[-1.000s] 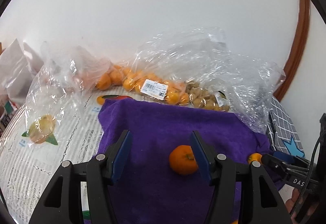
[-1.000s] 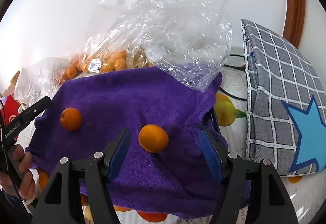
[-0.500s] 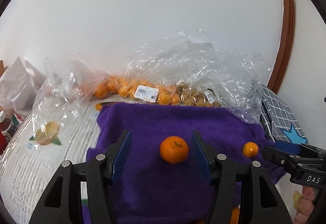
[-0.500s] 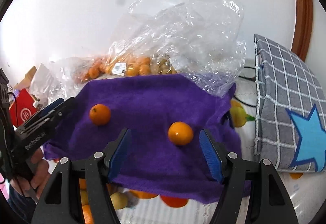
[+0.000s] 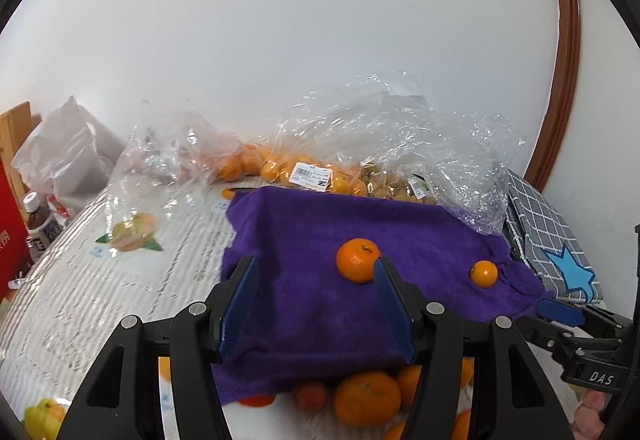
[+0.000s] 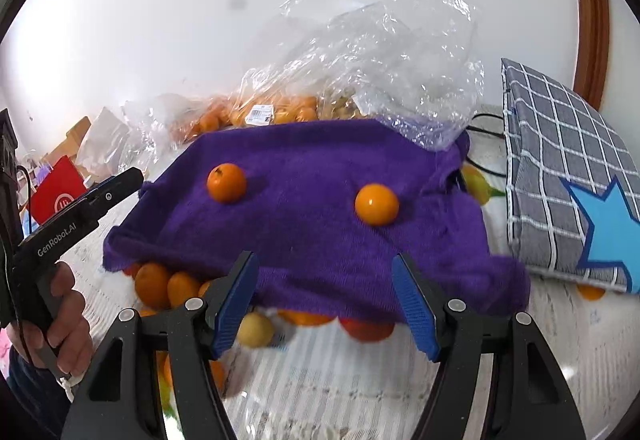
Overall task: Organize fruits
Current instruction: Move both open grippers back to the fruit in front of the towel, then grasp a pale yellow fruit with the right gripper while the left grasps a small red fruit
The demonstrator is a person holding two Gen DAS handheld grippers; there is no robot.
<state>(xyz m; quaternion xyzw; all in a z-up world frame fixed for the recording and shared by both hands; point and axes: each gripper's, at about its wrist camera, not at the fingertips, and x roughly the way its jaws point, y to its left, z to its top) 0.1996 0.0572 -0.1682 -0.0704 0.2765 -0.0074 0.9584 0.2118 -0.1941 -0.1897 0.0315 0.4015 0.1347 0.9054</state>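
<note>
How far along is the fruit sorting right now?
Early. Two oranges sit on the purple towel: one left, one right. Both the left gripper and right gripper are open and empty. A pile of fruit under the towel's near edge remains unsorted.

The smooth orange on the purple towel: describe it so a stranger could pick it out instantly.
Find the purple towel spread in front of the clear plastic bags. Two oranges sit on top of it; take the one nearer the grey checked cushion. This smooth orange is glossy and shows no stem, while the stemmed orange is duller with a dark stem spot.
</note>
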